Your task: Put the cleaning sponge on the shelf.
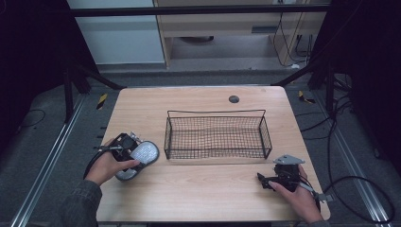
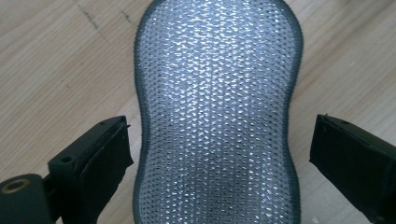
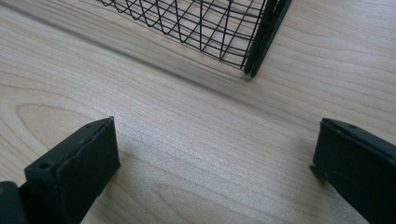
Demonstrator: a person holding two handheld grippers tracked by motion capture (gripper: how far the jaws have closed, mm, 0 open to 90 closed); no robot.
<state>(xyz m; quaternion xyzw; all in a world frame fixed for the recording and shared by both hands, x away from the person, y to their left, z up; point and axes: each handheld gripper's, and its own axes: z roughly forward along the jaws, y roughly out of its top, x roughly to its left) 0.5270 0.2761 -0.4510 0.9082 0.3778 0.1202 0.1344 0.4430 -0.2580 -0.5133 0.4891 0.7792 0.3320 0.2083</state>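
A silver, glittery mesh scrubbing pad (image 1: 144,152) with a dark grey rim lies flat on the wooden table (image 1: 198,194), left of a black wire basket (image 1: 215,112). My left gripper (image 1: 135,157) hangs low over the pad. In the left gripper view the pad (image 2: 217,93) runs lengthwise between the jaws of this gripper (image 2: 219,154). The jaws stand open on either side of its narrow waist, with a small gap at each. My right gripper (image 1: 263,181) rests near the front right of the table, open with nothing between its jaws (image 3: 215,154).
The basket is empty and sits mid-table; its near right corner (image 3: 252,46) stands just beyond my right gripper. A dark round grommet (image 1: 233,99) is set in the table behind the basket. Dark floor and metal rails flank the table.
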